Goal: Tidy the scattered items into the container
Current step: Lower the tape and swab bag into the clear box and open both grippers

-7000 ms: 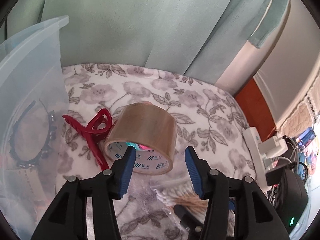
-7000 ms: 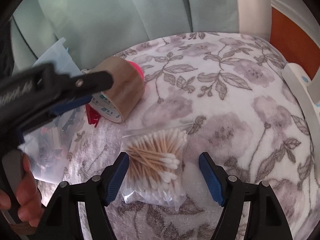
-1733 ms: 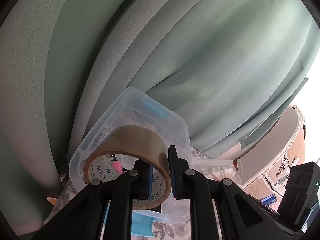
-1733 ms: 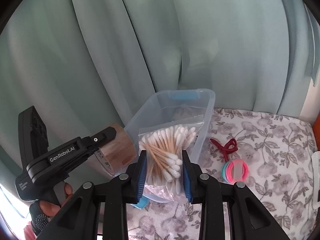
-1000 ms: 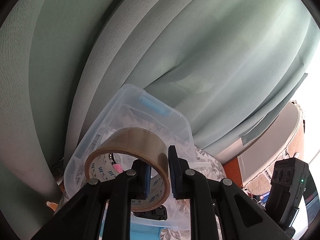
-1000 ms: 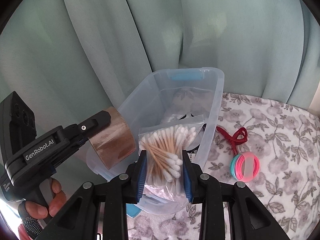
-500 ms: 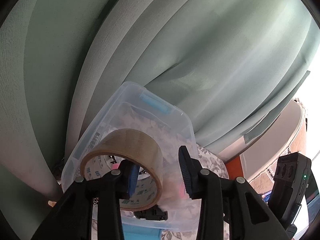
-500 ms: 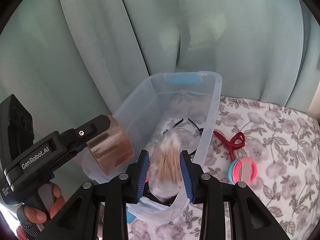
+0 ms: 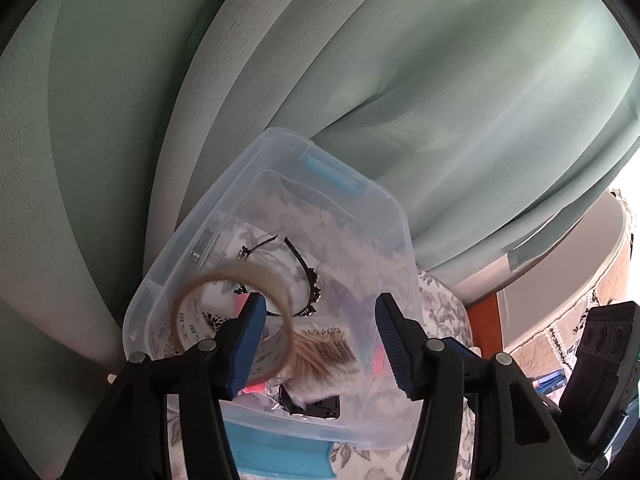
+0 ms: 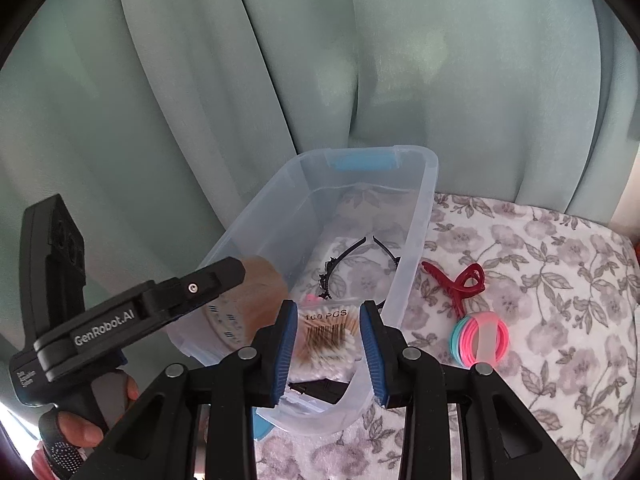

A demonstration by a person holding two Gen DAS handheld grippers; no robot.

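A clear plastic container (image 9: 396,216) (image 10: 424,216) stands on the floral cloth. My left gripper (image 9: 320,332) is open above it. The brown tape roll (image 9: 192,312) is blurred, loose of the fingers, at the container's left side; it also shows behind the left gripper in the right wrist view (image 10: 260,288). My right gripper (image 10: 328,340) is open over the container's near end. The bag of cotton swabs (image 10: 326,340) (image 9: 320,356) lies inside the container. A black headband (image 10: 352,260) lies in there too.
A red hair claw (image 10: 456,284) and a stack of pink and teal hair ties (image 10: 480,338) lie on the cloth right of the container. Green curtains hang close behind. A blue lid (image 9: 280,456) lies under the container's near end.
Both grippers opened over the container. The swab bag dropped from the right gripper into the container. The tape roll left the left gripper's fingers and is falling.
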